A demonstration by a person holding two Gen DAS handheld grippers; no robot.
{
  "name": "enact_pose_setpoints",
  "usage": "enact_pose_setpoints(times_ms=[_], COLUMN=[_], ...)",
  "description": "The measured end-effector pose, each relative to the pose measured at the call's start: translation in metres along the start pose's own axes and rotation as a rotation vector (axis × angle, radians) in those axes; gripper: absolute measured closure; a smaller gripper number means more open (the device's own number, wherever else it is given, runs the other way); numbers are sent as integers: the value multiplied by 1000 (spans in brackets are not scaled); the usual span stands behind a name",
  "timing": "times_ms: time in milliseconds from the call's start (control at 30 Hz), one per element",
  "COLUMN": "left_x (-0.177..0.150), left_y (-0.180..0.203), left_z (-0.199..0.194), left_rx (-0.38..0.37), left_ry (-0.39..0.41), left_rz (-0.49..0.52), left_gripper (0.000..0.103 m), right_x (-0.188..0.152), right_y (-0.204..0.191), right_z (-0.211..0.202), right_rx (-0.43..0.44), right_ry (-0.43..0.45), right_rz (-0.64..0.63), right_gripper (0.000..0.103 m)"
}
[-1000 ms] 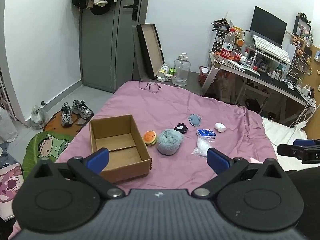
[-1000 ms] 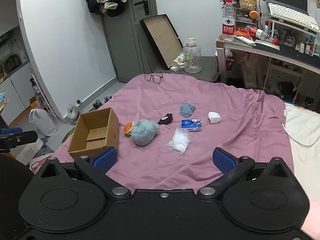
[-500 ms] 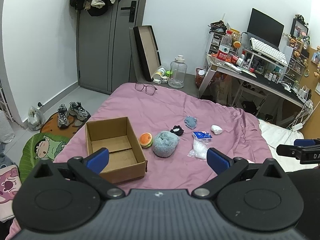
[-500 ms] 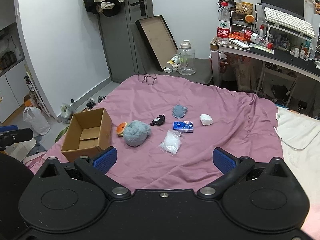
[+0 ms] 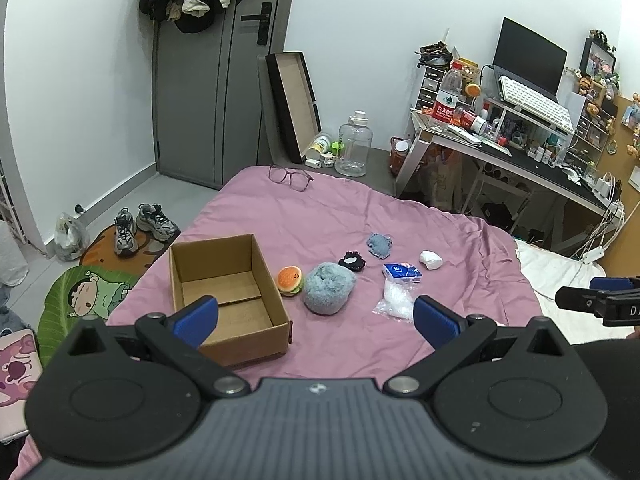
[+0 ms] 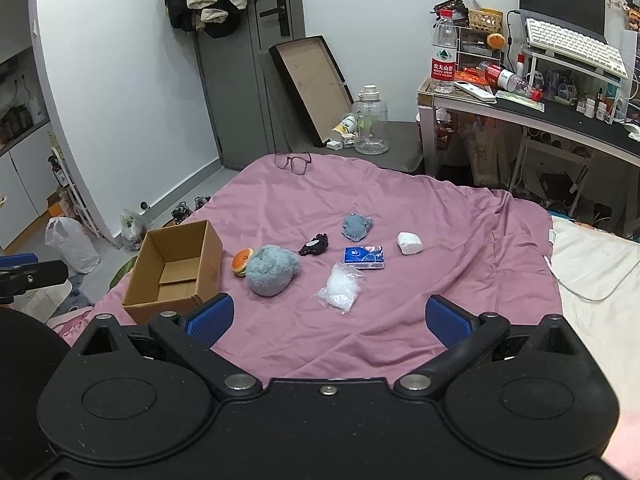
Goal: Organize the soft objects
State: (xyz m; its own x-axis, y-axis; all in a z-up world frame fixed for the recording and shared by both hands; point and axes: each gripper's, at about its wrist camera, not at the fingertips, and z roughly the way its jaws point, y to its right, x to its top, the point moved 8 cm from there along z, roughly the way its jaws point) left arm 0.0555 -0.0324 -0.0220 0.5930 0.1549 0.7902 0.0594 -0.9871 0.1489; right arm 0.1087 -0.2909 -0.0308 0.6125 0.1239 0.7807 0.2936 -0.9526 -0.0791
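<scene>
An empty cardboard box (image 5: 224, 280) (image 6: 176, 268) stands open on the pink bedspread (image 5: 340, 216) (image 6: 440, 280). To its right lie a burger plush (image 5: 291, 280) (image 6: 242, 262), a fluffy blue-grey plush (image 5: 329, 294) (image 6: 272, 274), a black paw plush (image 5: 352, 261) (image 6: 315, 245), a small blue-grey plush (image 5: 379, 245) (image 6: 356, 226), a blue tissue pack (image 5: 402, 273) (image 6: 364, 257), a clear bag of white stuff (image 5: 396, 300) (image 6: 341, 288) and a white lump (image 5: 430, 260) (image 6: 409, 243). My left gripper (image 5: 316, 318) and right gripper (image 6: 328, 318) hover open and empty, well short of them.
Glasses (image 5: 290, 178) (image 6: 293, 160) lie at the bed's far edge. Beyond stand a water jug (image 5: 353, 144), a leaning box lid (image 5: 294, 102) and a cluttered desk (image 5: 520, 144). Shoes (image 5: 144, 224) and mats (image 5: 88, 292) lie on the floor left of the bed.
Both grippers have drawn back and up a little, so the bed and objects look slightly farther and lower in view. Nothing on the bed has moved.
</scene>
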Motion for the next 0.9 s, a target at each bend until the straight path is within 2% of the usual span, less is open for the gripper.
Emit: enact_pose_setpoints(times_ms=[700,900], left_x=[-2,-3], left_y=[0,1], left_z=[-3,-3], left_rx=[4,1], left_ry=[-1,-3], left_rz=[-7,-6], left_gripper=[0,0], right_x=[0,0], right_y=[-1,-4], right_z=[-2,-3], right_rx=[1,46], right_ry=[4,8], right_rz=[1,11], right_gripper=[0,0])
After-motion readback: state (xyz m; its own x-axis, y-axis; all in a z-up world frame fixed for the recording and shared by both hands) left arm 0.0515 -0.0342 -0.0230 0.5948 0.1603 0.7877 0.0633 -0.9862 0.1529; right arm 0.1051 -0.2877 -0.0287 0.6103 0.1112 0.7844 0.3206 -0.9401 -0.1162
